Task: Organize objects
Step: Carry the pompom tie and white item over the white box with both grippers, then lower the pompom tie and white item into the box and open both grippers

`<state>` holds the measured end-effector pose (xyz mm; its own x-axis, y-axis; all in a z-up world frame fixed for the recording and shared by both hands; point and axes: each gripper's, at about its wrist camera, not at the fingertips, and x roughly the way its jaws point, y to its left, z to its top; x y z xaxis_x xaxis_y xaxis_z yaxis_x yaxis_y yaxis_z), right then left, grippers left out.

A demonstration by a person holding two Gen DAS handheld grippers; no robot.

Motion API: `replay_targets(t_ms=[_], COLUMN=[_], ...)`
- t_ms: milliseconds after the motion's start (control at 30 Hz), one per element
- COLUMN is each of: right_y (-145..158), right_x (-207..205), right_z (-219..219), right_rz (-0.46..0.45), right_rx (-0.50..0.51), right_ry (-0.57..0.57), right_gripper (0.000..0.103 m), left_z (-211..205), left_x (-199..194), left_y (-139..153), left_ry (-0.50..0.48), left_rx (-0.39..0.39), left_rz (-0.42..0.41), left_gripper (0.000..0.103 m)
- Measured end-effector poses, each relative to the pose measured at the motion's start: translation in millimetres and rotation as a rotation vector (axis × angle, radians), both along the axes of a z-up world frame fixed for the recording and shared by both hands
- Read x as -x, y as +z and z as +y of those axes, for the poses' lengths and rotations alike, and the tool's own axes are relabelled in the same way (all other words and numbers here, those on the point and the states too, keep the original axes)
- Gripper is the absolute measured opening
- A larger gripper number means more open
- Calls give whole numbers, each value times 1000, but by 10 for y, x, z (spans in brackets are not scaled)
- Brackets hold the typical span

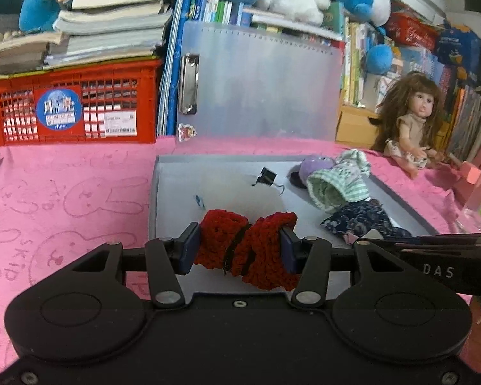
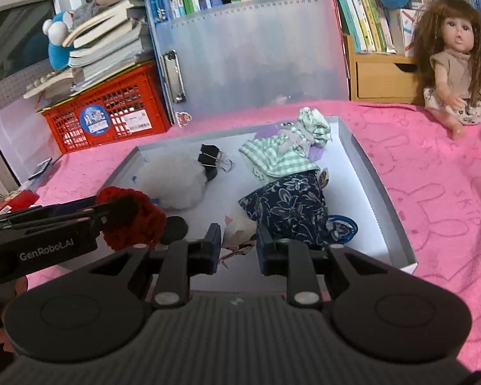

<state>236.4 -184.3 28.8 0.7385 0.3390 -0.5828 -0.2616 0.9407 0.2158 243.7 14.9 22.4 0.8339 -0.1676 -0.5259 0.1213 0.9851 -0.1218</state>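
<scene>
My left gripper (image 1: 240, 245) is shut on a red knitted piece (image 1: 250, 250) and holds it over the near edge of the shallow white box (image 1: 163, 166). The red piece also shows in the right wrist view (image 2: 134, 221), at the box's left side. My right gripper (image 2: 239, 247) is open and empty, low over the box's near end. In the box (image 2: 381, 192) lie a white fluffy ball (image 2: 173, 183), a black binder clip (image 2: 213, 160), a green checked doll garment (image 2: 279, 154) and a dark blue floral garment (image 2: 291, 211).
A doll (image 2: 452, 64) sits on the pink cloth (image 2: 433, 192) at the back right. A red crate (image 1: 77, 109) under stacked books stands back left. A frosted plastic folder (image 1: 259, 83) leans behind the box. Bookshelves with plush toys line the back.
</scene>
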Motion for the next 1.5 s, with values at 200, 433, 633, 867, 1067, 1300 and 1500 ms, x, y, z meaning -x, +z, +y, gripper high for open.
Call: replay_targets(t_ms=[200, 433, 633, 867, 1067, 1300, 1500], right_y=[-71, -72, -68, -104, -99, -94, -56], right_x=[-167, -312, -412, -431, -420, -387, -364], right_z=[-35, -43, -66, -92, -107, -117, -112], right_rz=[29, 31, 34, 46, 45, 43, 32], right_rx=[-13, -6, -11, -27, -40, -52, -43], right_ry=[-17, -28, -42, -38, -33, -31, -27], right_gripper=[27, 27, 27, 27, 28, 36, 43], left_z=[-2, -11, -32, -41, -36, -38, -46], left_x=[-154, -340, -471, -524, -528, -519, -491], left_y=[-59, -89, -105, -145, -140, -132, -122], left_ry=[7, 17, 29, 37, 41, 40, 40], left_rx=[-17, -31, -41, -37, -32, -32, -35], left_rz=[6, 2, -5, -18, -14, -9, -14], left_gripper=[48, 48, 48, 49, 50, 54, 56])
